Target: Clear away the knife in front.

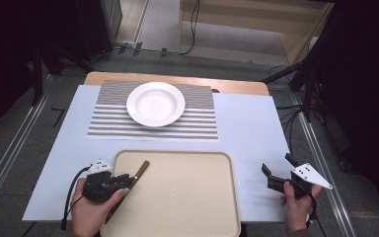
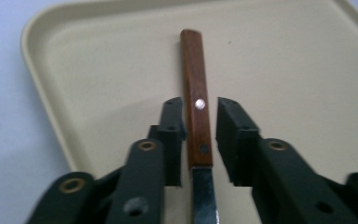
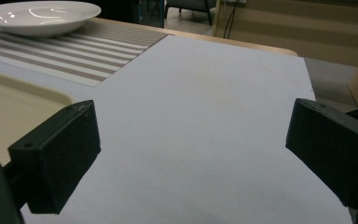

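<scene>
A wooden-handled knife (image 2: 196,112) lies on the left part of the beige tray (image 1: 187,197), its handle pointing away from the person toward the tray's far edge and its blade running back under the left gripper (image 2: 199,140). The two black jaws straddle the handle near its rivets; the left pad looks to be touching the wood, while a narrow gap shows at the right pad, so the jaws are nearly together but do not appear clamped. Gripping the handle rather than the blade would give flat, firm faces to hold. The right gripper (image 1: 281,174) rests over the bare white table cover (image 3: 205,116) to the right of the tray, jaws wide apart and holding nothing, apparently kept out of the way. Beyond the tray, a white bowl-plate (image 1: 155,103) sits on a striped placemat (image 1: 197,121), a likely place setting for the knife.
</scene>
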Demonstrator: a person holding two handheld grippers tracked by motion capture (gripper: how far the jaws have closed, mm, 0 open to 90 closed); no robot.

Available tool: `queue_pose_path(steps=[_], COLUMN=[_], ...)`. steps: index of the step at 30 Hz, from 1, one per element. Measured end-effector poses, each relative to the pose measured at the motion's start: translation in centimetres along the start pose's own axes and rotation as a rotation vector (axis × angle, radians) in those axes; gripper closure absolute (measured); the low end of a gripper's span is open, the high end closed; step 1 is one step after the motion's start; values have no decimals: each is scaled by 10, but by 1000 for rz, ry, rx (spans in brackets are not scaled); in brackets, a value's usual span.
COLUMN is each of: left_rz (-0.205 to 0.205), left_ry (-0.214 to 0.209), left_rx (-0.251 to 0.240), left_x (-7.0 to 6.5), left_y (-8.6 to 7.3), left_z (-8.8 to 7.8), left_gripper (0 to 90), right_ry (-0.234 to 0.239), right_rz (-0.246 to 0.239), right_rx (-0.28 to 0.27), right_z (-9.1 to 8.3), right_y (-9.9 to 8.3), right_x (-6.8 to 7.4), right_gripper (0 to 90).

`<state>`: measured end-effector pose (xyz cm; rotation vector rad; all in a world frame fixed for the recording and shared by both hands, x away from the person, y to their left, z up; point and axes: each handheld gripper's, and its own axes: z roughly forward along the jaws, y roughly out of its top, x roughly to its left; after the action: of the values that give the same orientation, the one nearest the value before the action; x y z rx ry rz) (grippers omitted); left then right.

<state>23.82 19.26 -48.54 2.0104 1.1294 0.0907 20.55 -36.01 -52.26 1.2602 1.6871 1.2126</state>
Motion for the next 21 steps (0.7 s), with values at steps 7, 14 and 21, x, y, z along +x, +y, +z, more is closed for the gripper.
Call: queue_pose_path(steps=[7, 14, 21], left_rz=[109, 183, 142], left_ry=[-19, 85, 86], left_rx=[74, 126, 106], left_x=[-17, -23, -8], left_y=[11, 9, 4], left_z=[23, 31, 20], left_gripper=[898, 899, 899], right_ry=[-1, -1, -1], right_rz=[-1, -3, -4], right_rx=[3, 2, 3], right_z=[0, 0, 0], right_y=[0, 0, 0], right_x=[0, 0, 0], right_gripper=[17, 17, 17])
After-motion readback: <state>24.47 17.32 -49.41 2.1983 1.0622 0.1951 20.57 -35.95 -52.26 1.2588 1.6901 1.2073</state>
